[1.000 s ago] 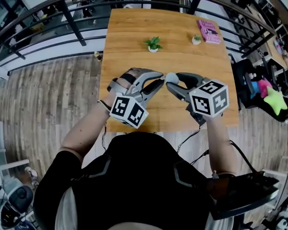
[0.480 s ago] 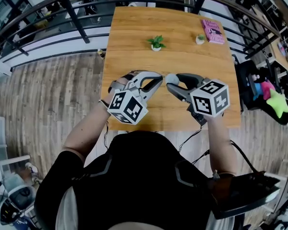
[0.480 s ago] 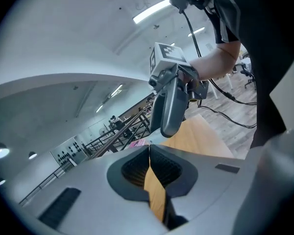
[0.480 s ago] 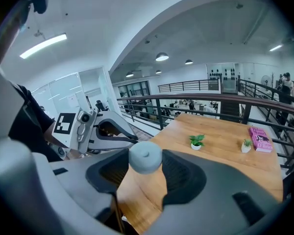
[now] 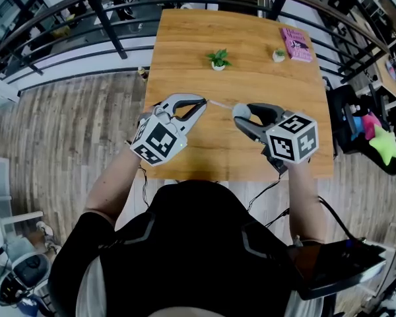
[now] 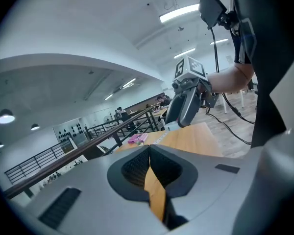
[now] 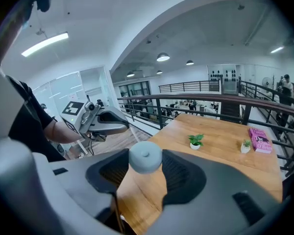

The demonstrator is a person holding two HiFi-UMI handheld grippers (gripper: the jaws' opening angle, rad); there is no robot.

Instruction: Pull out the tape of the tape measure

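Note:
My right gripper (image 5: 241, 115) is shut on a round grey tape measure (image 5: 239, 111), held above the wooden table (image 5: 251, 51). In the right gripper view the tape measure (image 7: 145, 156) sits between the ribbed pads of my right gripper (image 7: 146, 166). A thin pale tape (image 5: 219, 104) runs from the case leftwards to the tips of my left gripper (image 5: 202, 101), which is shut on its end. In the left gripper view the left gripper (image 6: 149, 153) has its jaws pressed together, and the tape (image 6: 161, 134) leads off towards the right gripper (image 6: 185, 104).
Two small potted plants (image 5: 218, 59) (image 5: 279, 55) and a pink book (image 5: 297, 44) lie on the far part of the table. A dark railing (image 5: 112, 28) curves behind it. Wooden floor lies to the left, and bright toys (image 5: 376, 137) to the right.
My left gripper has closed, rolled and moved left, away from the tape measure. A short length of tape now spans the gap. The right gripper has kept still.

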